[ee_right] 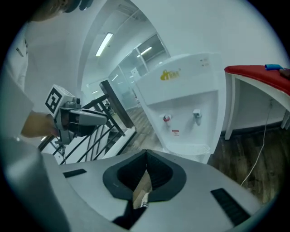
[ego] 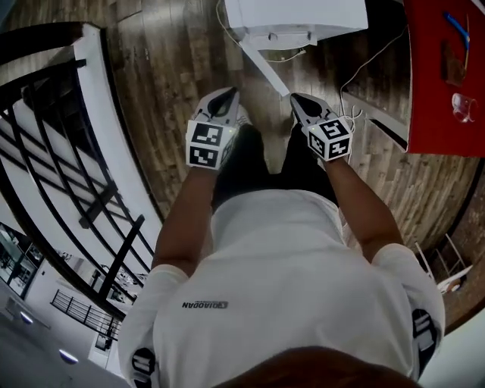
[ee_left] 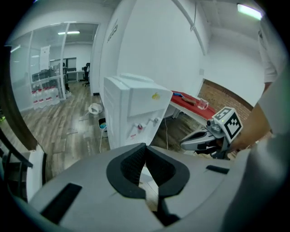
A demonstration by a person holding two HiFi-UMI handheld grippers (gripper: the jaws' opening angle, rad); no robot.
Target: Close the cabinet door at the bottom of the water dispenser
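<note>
Water dispenser [ego: 297,17] with cabinet door [ego: 263,68] swung open.
The left tongs [ego: 229,95] and right tongs [ego: 297,100] are held clenched on nothing; the door's free edge is located between them.

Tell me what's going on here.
A person stands facing a white water dispenser, one tool in each hand. The left tool and right tool are both shut and empty, short of the dispenser. Its bottom cabinet door stands open toward the person; neither tool touches it.
</note>
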